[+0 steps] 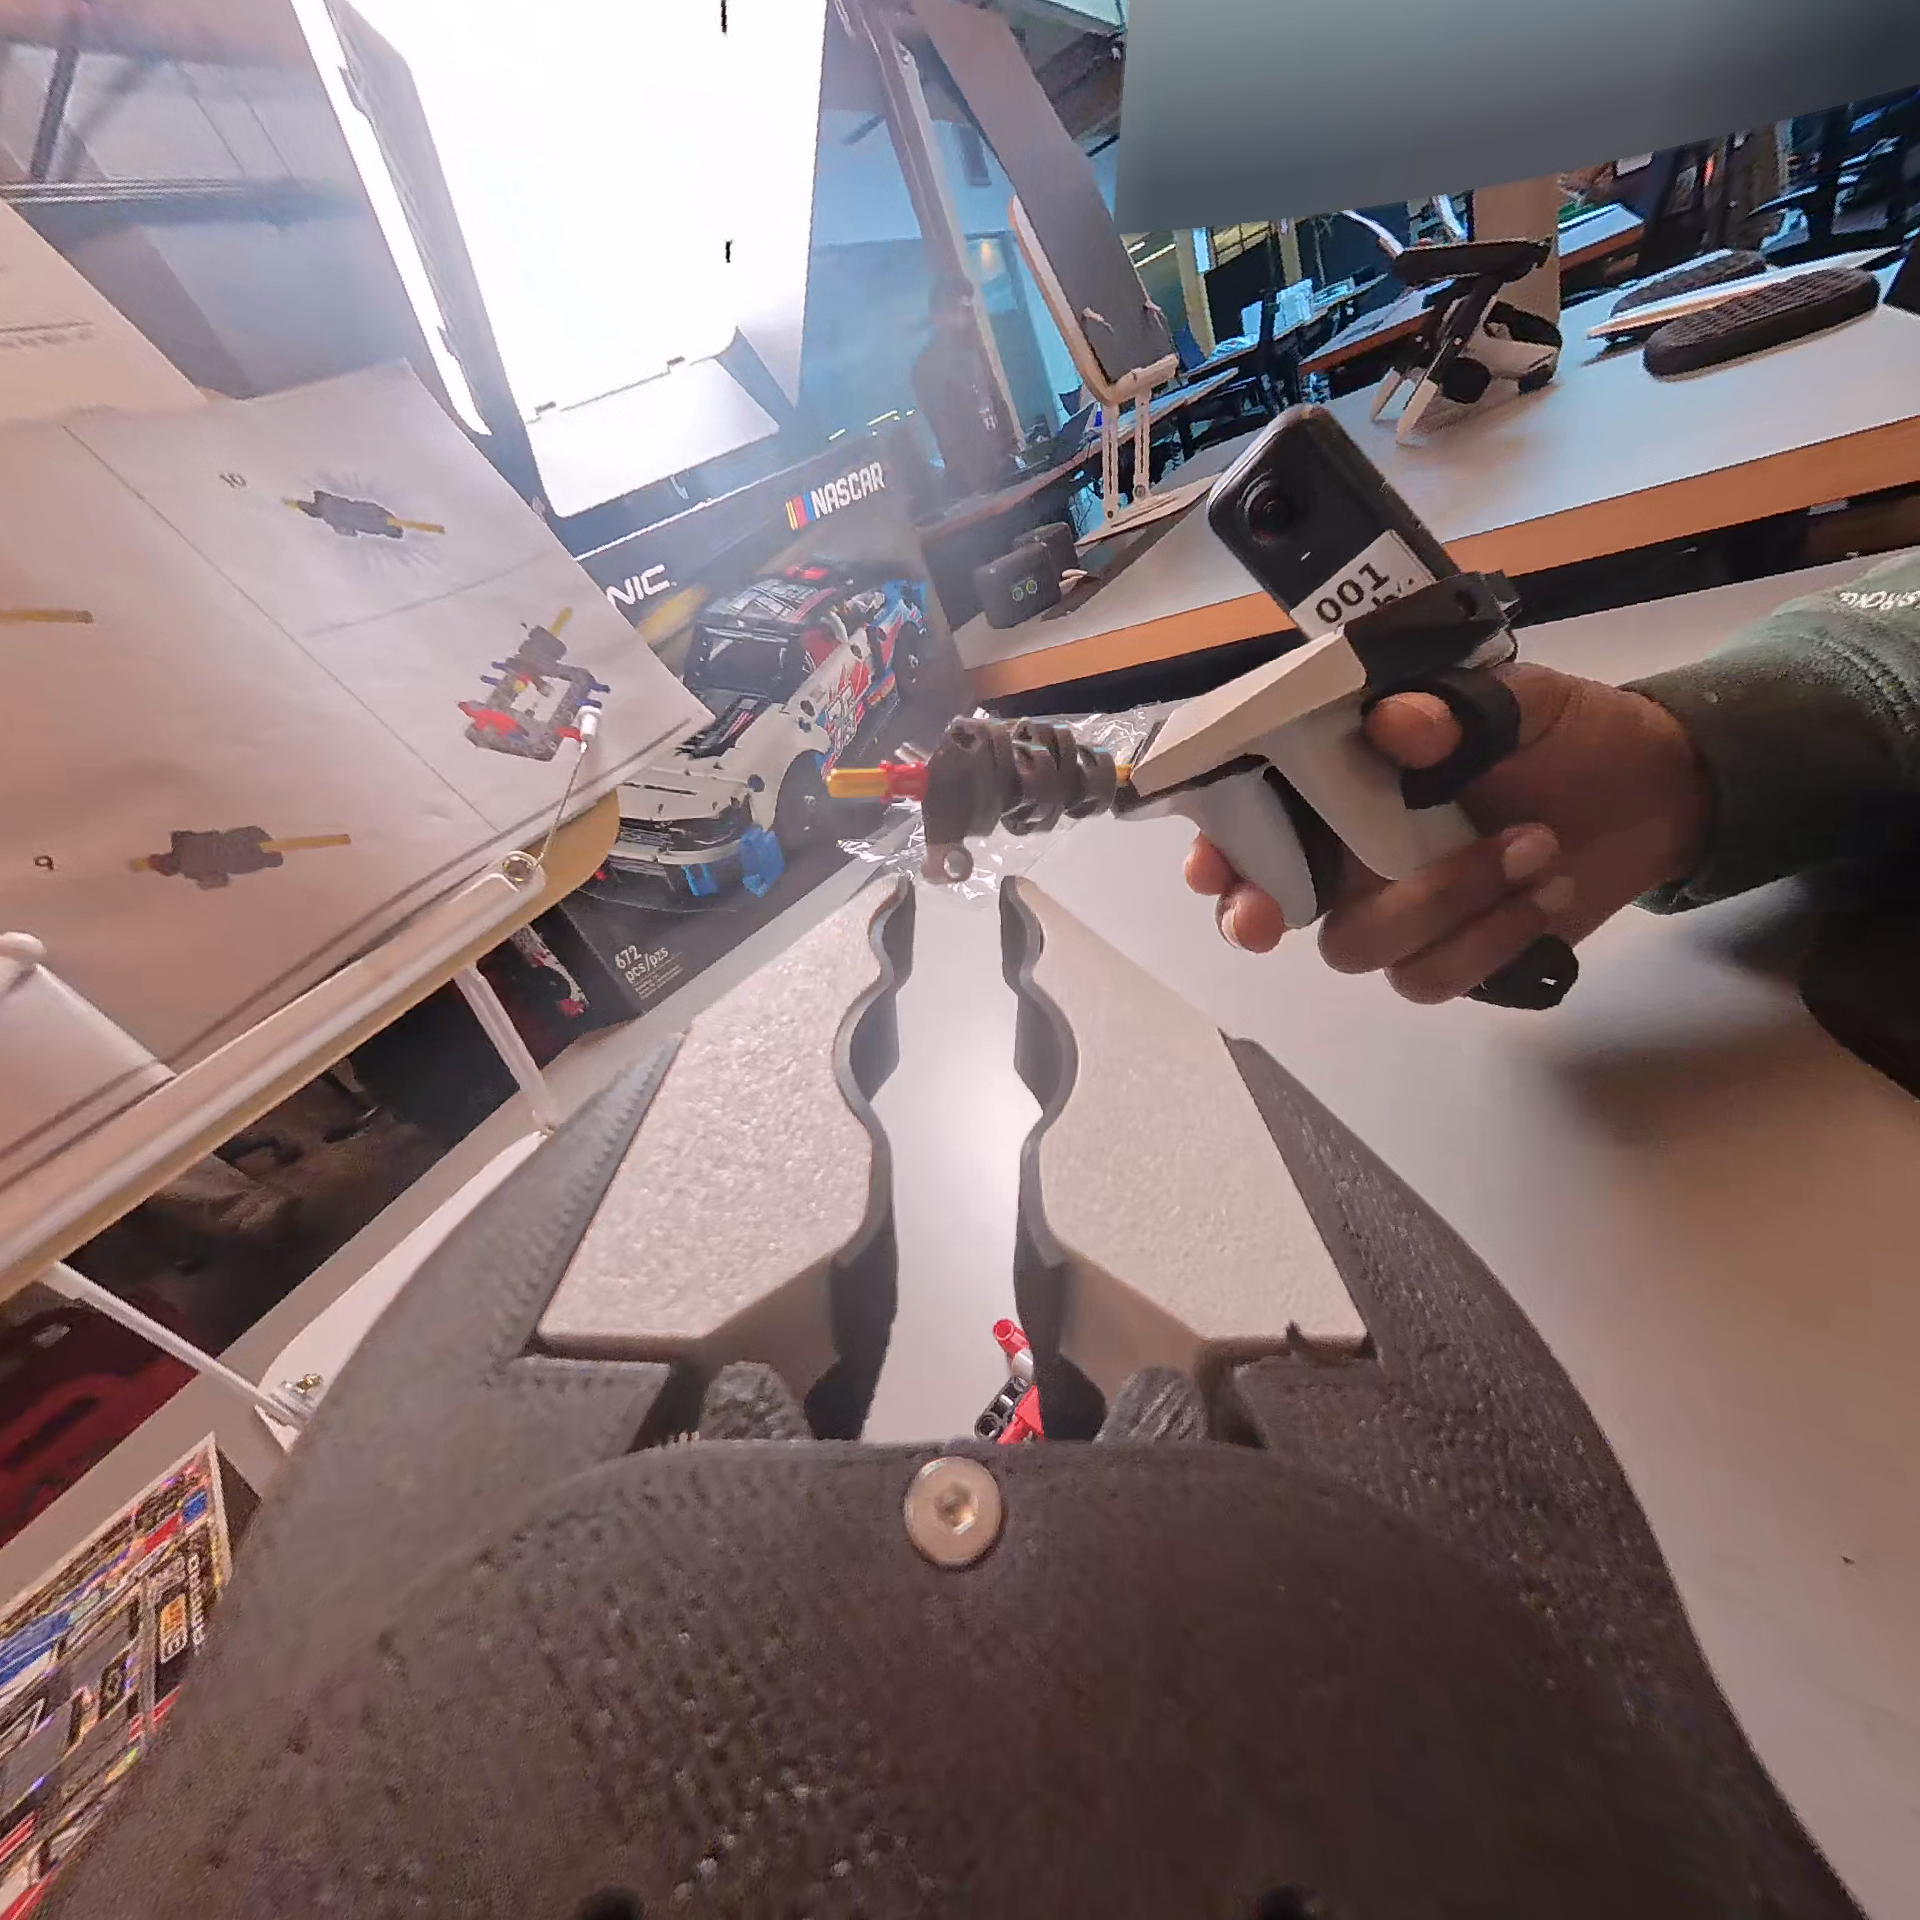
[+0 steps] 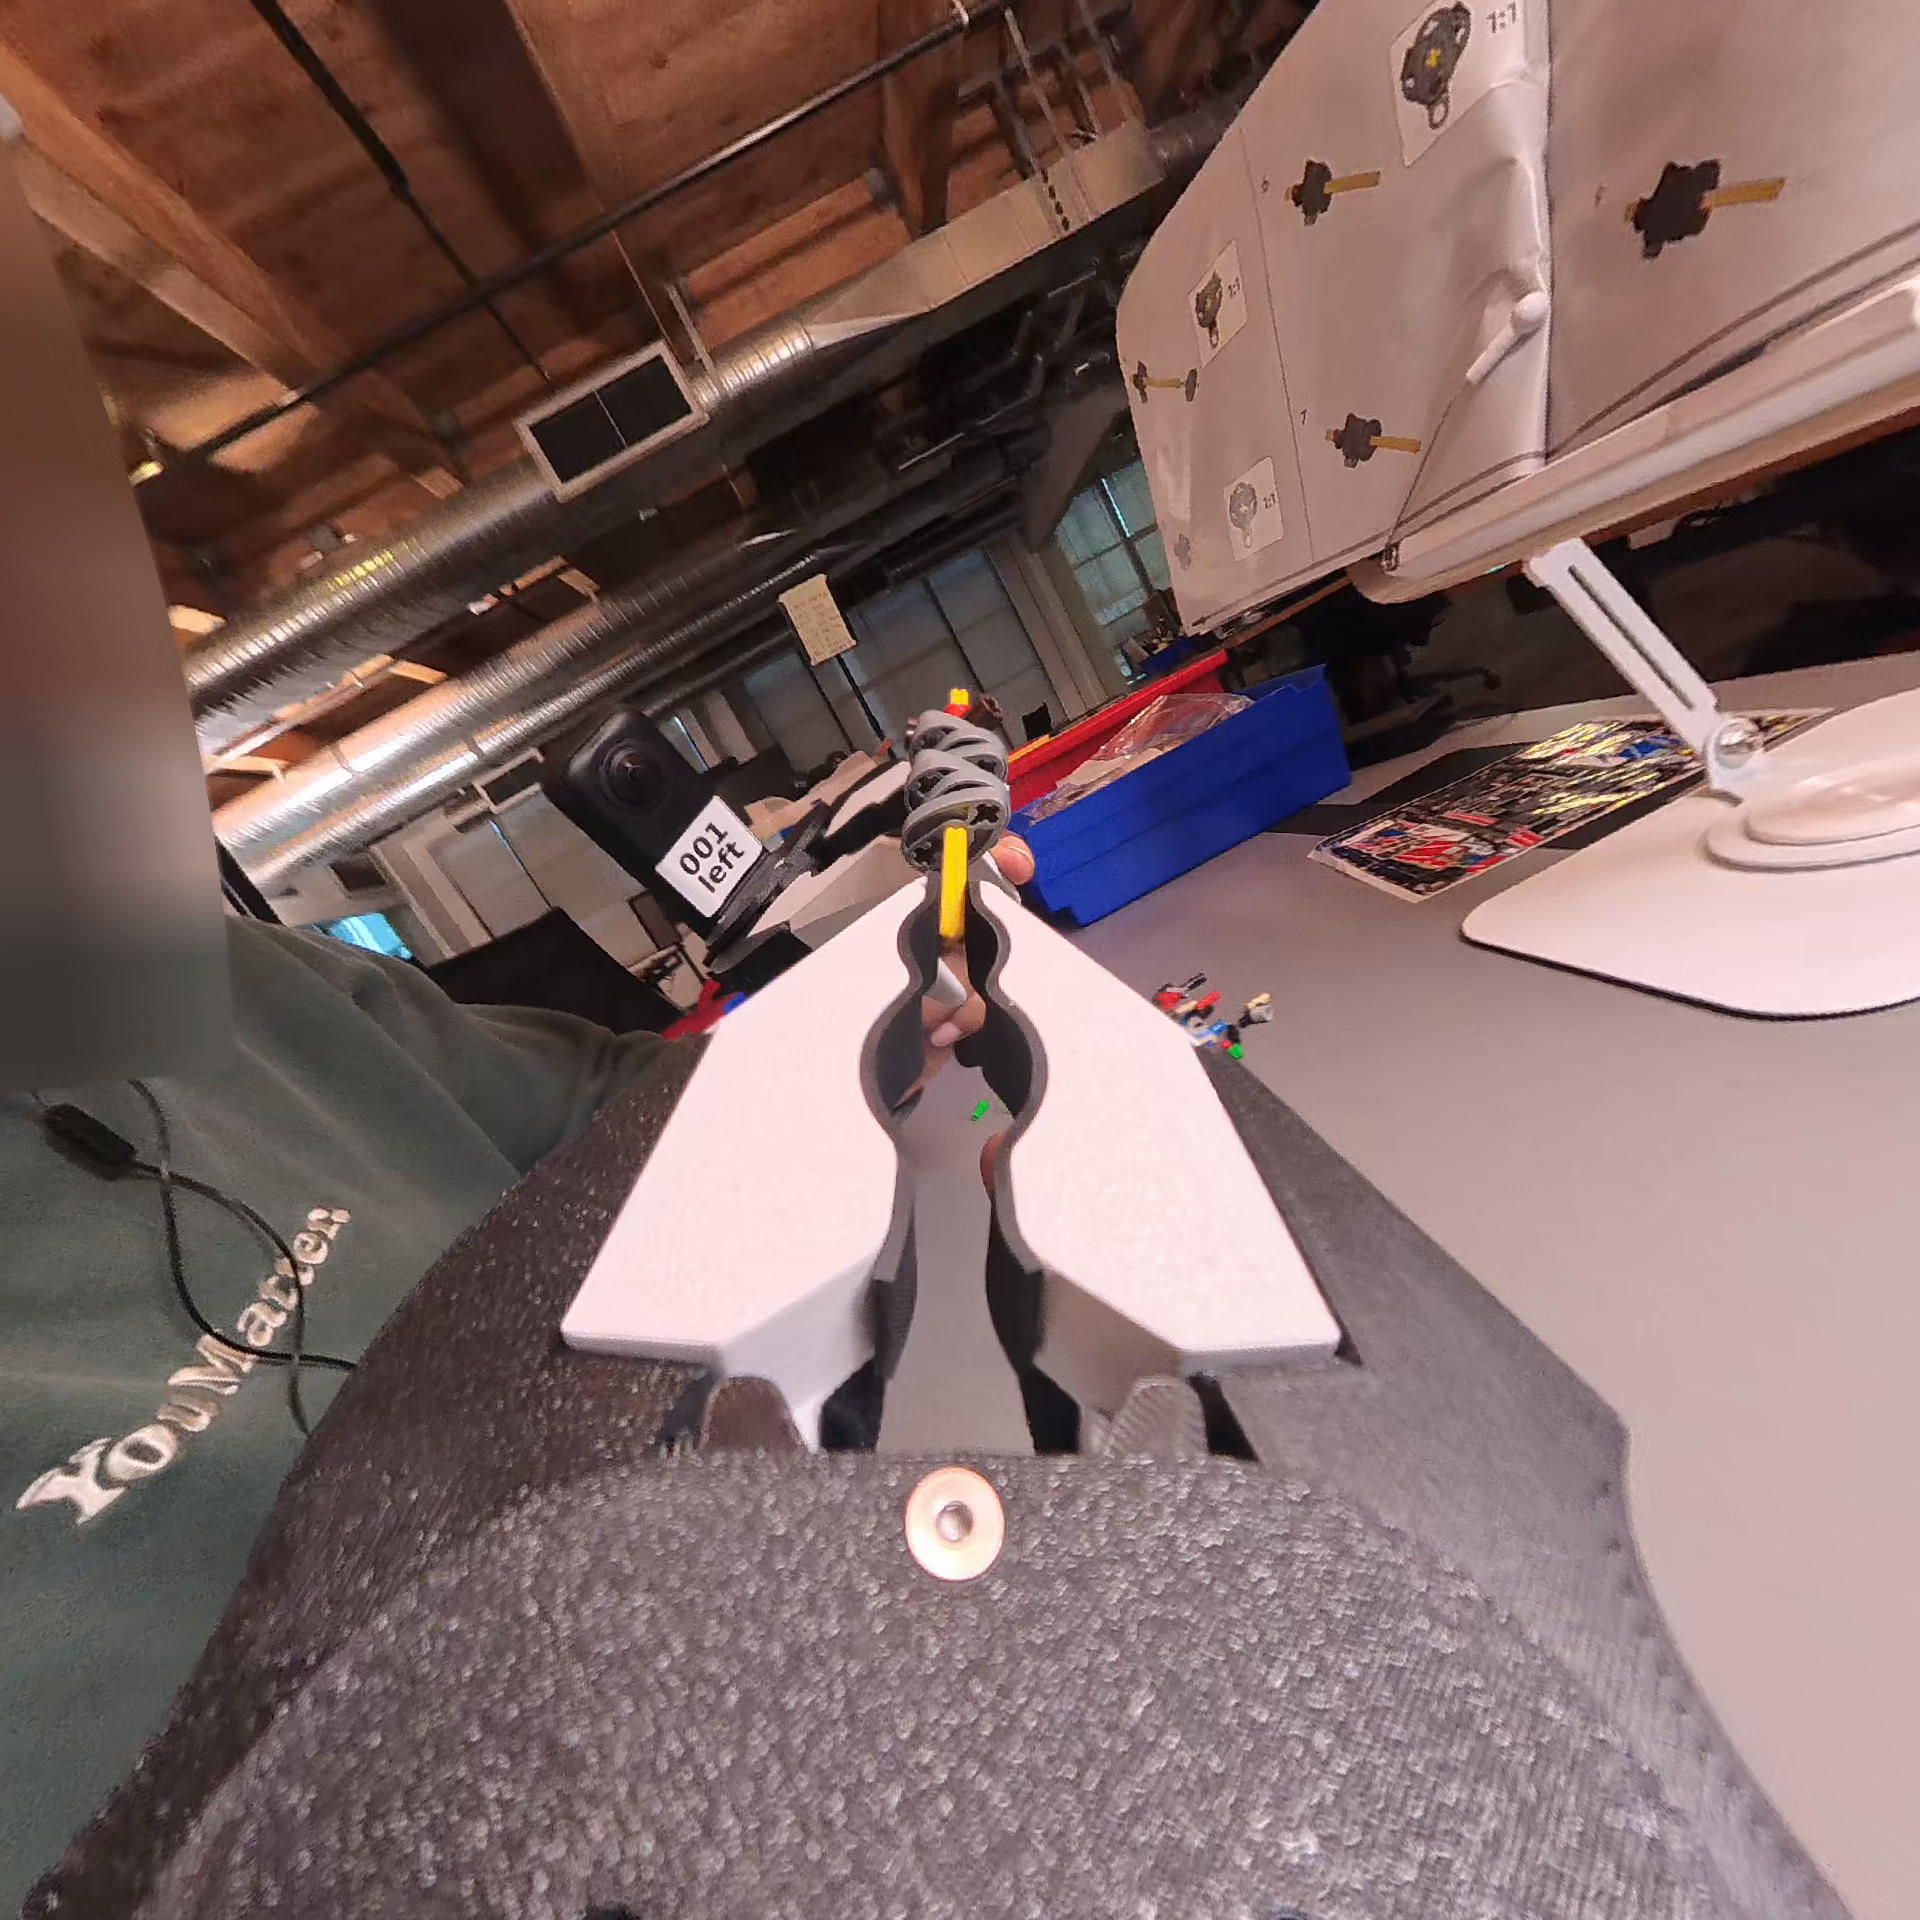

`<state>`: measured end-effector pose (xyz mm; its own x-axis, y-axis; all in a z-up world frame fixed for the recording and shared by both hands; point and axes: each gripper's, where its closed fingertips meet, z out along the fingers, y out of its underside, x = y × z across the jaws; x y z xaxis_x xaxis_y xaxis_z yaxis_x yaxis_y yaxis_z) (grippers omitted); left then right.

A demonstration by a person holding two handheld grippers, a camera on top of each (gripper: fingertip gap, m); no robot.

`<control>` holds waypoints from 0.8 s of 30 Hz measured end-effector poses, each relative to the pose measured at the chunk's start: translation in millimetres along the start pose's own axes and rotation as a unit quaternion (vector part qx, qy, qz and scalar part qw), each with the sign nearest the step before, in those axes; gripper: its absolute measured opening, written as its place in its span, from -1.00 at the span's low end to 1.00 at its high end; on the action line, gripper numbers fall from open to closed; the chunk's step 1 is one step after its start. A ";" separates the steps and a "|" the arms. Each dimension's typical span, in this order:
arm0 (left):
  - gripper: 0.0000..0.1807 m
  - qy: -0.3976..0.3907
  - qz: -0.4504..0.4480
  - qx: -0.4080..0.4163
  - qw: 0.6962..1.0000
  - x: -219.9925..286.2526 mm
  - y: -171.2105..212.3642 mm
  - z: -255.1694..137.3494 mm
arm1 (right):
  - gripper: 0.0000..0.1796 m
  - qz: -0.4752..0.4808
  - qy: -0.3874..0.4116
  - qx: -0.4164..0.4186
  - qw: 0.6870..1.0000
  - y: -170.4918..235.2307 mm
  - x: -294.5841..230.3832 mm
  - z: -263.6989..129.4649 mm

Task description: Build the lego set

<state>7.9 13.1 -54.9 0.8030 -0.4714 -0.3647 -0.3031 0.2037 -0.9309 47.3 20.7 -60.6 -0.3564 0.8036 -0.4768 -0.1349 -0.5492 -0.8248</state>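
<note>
1. The grey bench point(image 2: 1455, 1195) carries a white stand holding the open instruction booklet point(image 1: 260, 665).
2. The blue bin point(image 2: 1195, 800) sits behind, with the sticker sheet point(image 2: 1507, 800) near it.
3. The right claw point(image 2: 951, 925) pinches the yellow axle of the grey gear assembly point(image 2: 951, 779), raised off the bench.
4. The left claw point(image 1: 956, 904) hangs parted, holding nothing, just below the assembly.
5. Small loose pieces point(image 2: 1210, 1013) lie on the bench.

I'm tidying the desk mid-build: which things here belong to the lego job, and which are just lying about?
For the job: right gripper shut on the yellow axle with grey gears; open left gripper; instruction booklet; loose pieces; sticker sheet; set box.
Lying about: black-and-white device and black pad on the far desk.
</note>
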 end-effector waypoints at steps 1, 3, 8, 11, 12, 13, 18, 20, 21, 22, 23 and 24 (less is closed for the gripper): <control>-0.85 0.000 0.002 0.000 1.000 -0.1 -0.4 -0.1 | -0.98 0.010 -0.003 0.000 1.000 1.2 0.1 0.6; -0.85 -0.005 0.006 -0.001 1.000 -1.7 -0.1 -0.5 | -0.98 0.028 -0.011 0.003 1.000 2.4 -0.6 1.5; -0.88 -0.006 0.027 0.002 1.000 -1.1 -1.3 -1.5 | -0.98 0.062 -0.029 0.000 0.998 7.7 -4.1 4.6; -0.90 -0.004 0.042 -0.001 0.999 0.6 -1.1 -1.6 | -0.98 0.075 -0.036 0.001 0.996 9.5 -5.1 5.0; -0.90 -0.002 0.045 -0.003 0.999 1.0 -1.0 -1.7 | -0.98 0.078 -0.037 0.001 0.996 9.3 -4.9 4.6; -0.90 0.000 0.048 -0.006 0.999 1.2 -0.7 -1.9 | -0.98 0.080 -0.038 0.000 0.996 9.7 -4.7 4.4; -0.91 0.014 0.073 -0.049 0.996 2.0 9.5 -0.9 | -0.91 0.031 -0.014 -0.046 0.998 17.9 4.0 2.5; -0.91 0.019 0.085 -0.076 0.993 1.9 17.6 -0.4 | -0.70 -0.033 0.008 -0.085 0.996 18.5 8.0 0.6; -0.91 0.023 0.091 -0.085 0.992 2.9 20.9 -0.3 | -0.63 -0.066 0.020 -0.103 0.992 17.7 8.7 0.4; -0.91 0.028 0.096 -0.092 0.991 4.5 24.1 0.0 | -0.59 -0.095 0.029 -0.117 0.988 16.9 8.0 1.3; -0.91 0.035 0.101 -0.100 0.989 7.4 27.5 0.8 | -0.56 -0.114 0.036 -0.125 0.985 16.7 7.2 2.8; -0.91 0.044 0.105 -0.108 0.988 10.9 31.1 1.6 | -0.54 -0.123 0.043 -0.130 0.983 18.4 7.4 4.8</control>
<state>8.0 15.7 -87.9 0.6658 -0.5127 -0.5421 -0.5688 0.1215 -0.8135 37.8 15.5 -77.8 -0.2626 0.9268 -0.2686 0.0375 -0.2683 -0.9626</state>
